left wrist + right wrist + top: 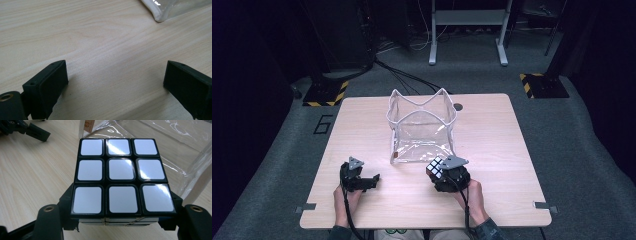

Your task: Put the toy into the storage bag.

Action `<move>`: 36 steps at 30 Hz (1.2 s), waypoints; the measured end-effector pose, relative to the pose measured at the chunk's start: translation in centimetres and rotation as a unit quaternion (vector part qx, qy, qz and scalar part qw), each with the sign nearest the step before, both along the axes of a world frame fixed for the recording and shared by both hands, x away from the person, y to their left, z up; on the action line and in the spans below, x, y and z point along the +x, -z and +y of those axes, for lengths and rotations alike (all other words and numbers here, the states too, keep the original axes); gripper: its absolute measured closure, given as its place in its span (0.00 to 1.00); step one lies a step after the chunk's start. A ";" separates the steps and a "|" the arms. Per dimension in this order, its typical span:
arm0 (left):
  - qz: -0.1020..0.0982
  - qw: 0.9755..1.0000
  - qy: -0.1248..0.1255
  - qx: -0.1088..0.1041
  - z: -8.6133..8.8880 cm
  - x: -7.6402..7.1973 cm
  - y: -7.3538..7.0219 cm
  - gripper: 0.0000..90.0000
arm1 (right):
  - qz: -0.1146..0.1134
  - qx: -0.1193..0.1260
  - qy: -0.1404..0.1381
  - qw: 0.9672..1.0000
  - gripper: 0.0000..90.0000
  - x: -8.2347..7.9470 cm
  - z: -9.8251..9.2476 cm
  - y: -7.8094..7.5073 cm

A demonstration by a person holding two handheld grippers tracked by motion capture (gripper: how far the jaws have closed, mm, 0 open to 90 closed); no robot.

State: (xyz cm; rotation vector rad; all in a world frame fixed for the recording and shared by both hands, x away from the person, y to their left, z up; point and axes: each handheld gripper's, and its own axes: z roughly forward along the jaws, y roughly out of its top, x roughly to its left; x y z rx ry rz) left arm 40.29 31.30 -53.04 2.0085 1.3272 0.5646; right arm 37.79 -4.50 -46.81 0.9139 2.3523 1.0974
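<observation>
A puzzle cube with black edges is held between the jaws of my right gripper, just in front of the clear plastic bag. In the right gripper view the cube turns its all-white face up, and the jaws press on its two sides. The bag lies right behind it, standing open at the top on the table's middle. My left gripper rests low over the wood at the front left, jaws wide apart, with bare tabletop between them.
The light wooden table has a small round hole behind the bag. A corner of the bag lies ahead of the left gripper. Dark carpet, cables and a metal frame lie beyond the far edge.
</observation>
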 end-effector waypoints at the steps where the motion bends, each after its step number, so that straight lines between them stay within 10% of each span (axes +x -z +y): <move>1: 0.000 1.000 0.000 0.000 0.0 0.0 0.0 0.06 | -0.002 -0.001 -0.001 1.000 0.37 0.0 0.0 -0.1; 36: -0.001 1.000 0.001 -0.002 0.0 0.0 0.0 0.06 | -0.023 -0.017 -0.010 1.000 0.37 0.8 0.3 -2.9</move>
